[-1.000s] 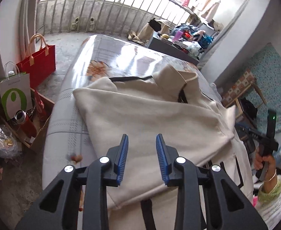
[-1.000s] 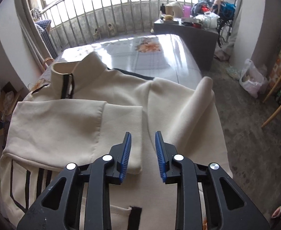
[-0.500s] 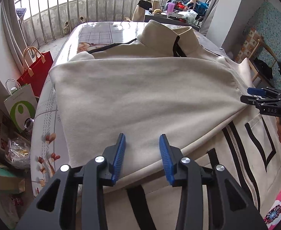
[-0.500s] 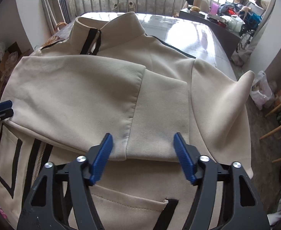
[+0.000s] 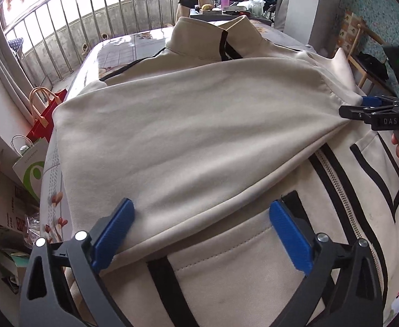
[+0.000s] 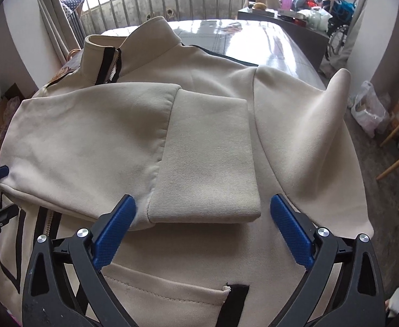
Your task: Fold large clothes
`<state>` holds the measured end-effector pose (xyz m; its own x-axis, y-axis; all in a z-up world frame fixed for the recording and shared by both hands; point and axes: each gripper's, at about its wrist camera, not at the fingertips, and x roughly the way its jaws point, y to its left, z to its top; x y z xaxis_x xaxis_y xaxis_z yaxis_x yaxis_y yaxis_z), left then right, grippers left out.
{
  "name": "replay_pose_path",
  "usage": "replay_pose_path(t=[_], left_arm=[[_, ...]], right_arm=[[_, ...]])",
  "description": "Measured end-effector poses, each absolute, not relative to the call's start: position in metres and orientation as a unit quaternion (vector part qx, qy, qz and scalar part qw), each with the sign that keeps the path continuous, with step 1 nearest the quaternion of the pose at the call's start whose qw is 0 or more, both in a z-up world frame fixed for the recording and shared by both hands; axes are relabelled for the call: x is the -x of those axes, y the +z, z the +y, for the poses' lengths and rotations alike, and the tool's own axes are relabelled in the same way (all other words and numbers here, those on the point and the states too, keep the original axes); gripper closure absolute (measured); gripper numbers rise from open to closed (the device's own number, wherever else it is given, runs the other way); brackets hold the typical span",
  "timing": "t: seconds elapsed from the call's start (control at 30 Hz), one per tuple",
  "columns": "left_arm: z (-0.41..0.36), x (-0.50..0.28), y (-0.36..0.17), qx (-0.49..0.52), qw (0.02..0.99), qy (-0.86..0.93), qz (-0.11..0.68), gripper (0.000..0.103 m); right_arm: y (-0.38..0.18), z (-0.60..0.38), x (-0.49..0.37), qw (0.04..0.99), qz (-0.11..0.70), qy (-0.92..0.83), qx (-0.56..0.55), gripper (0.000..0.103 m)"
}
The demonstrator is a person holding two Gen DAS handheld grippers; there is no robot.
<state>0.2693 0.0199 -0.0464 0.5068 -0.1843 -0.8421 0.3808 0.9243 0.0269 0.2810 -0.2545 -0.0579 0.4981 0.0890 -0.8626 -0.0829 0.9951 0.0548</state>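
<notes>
**Both claws let go, sleeve laid across the jacket**

My left claw (image 5: 199,234) and right claw (image 6: 200,227) have both just been opening and now stand wide, nothing pinched in either. Under them lies the jacket (image 5: 199,125), spread front-up over the table (image 6: 254,38), its collar (image 5: 213,38) at the far end and its hem near me.

It is a cream fleece jacket with black trim, a zip (image 5: 338,188) down the front and a black-edged pocket (image 6: 172,294). One sleeve (image 6: 90,141) is folded across the chest, its ribbed cuff (image 6: 207,158) sitting just beyond my right claw.

I judge it soft and floppy, thick enough to hold a fold yet prone to sag and slide on the glossy table. The best holds look like the stitched hem corners or the shoulder seams, where layers bunch firmly.
</notes>
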Motion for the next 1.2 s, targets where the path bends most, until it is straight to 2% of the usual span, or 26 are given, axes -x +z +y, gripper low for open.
replay_pose_path(t=[0.13,0.23,0.43,0.53,0.6,0.77,0.87,1.07,1.13,1.2], left_arm=[[0.019,-0.267,-0.047,-0.104,0.864,-0.155,0.467,0.005],[0.018,-0.269,-0.046,-0.103,0.862,-0.149,0.474,0.005],[0.019,-0.268,-0.047,-0.101,0.864,-0.152,0.469,0.005],[0.019,-0.267,-0.047,-0.1,0.864,-0.152,0.47,0.005],[0.019,-0.268,-0.046,-0.099,0.863,-0.15,0.473,0.005],[0.019,-0.269,-0.046,-0.098,0.862,-0.148,0.476,0.005],[0.019,-0.269,-0.046,-0.097,0.861,-0.146,0.477,0.005],[0.019,-0.27,-0.046,-0.095,0.86,-0.143,0.481,0.005],[0.019,-0.27,-0.046,-0.095,0.86,-0.143,0.481,0.005],[0.019,-0.27,-0.046,-0.095,0.859,-0.143,0.482,0.005]], right_arm=[[-0.051,-0.262,-0.282,0.855,0.513,0.075,-0.024,0.008],[-0.028,-0.288,-0.275,0.867,0.492,0.057,-0.052,0.008],[-0.006,-0.402,-0.256,0.861,0.467,0.019,-0.199,0.008],[-0.032,-0.46,-0.247,0.819,0.487,-0.012,-0.302,0.009],[-0.06,-0.49,-0.24,0.778,0.503,-0.024,-0.375,0.017],[-0.132,-0.517,-0.231,0.658,0.525,-0.012,-0.54,0.025],[-0.159,-0.52,-0.233,0.605,0.503,0.014,-0.617,0.025],[-0.199,-0.535,-0.247,0.538,0.462,0.026,-0.704,0.026],[-0.208,-0.535,-0.252,0.528,0.446,0.027,-0.722,0.032],[-0.21,-0.539,-0.253,0.526,0.431,0.025,-0.733,0.045]])
